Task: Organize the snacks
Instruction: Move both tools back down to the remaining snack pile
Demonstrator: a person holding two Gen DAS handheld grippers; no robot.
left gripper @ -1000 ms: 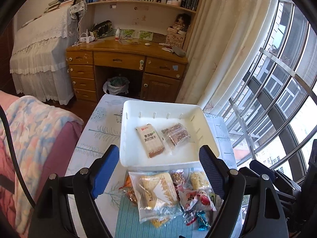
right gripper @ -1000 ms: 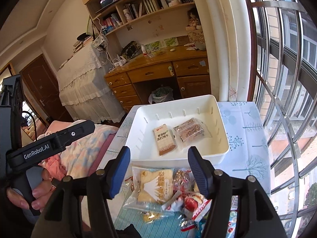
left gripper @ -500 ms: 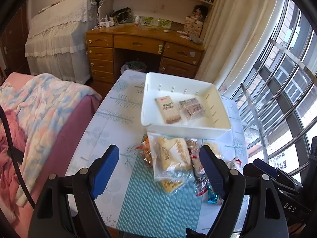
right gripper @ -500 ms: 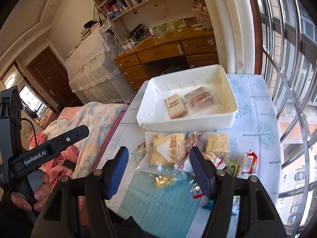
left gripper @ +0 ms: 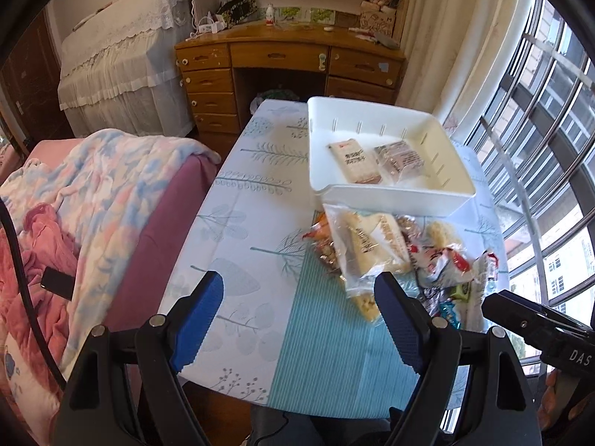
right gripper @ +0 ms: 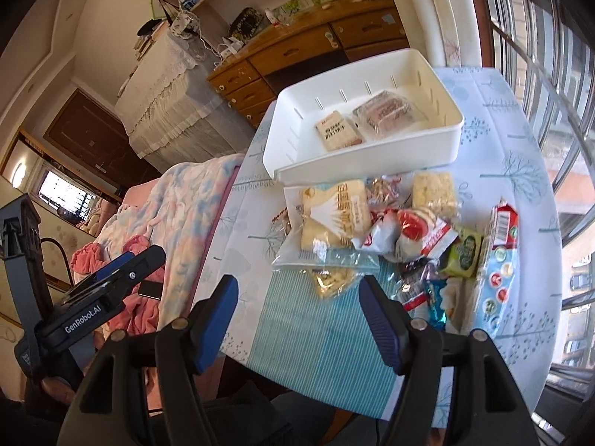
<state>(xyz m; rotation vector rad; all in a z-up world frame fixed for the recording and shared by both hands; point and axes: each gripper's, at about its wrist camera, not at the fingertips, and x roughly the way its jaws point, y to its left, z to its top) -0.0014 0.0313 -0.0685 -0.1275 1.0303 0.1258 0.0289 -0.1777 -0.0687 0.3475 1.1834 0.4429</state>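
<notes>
Snack pile point(right gripper: 390, 230): heaped on the table point(right gripper: 520, 171) just before the white bin point(right gripper: 357, 163), which holds two packets.
Left gripper point(left gripper: 297, 319): jaws apart, empty.
Right gripper point(right gripper: 297, 316): jaws opening, nothing between them.
Risk: overlapping slick wrappers could slip, or drag neighbours off the table edge.

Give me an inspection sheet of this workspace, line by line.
Surface: table under a tree-print cloth with a teal striped mat.
Job's things: white bin holding two packets; snack pile loose in front of it.
Clutter: nothing seen on the table beyond snacks.
Grippers: left gripper open, empty; right gripper opening, empty.
Cables: black cable at the left edge.
Surroundings: blanket-covered sofa, wooden desk, barred window.
</notes>
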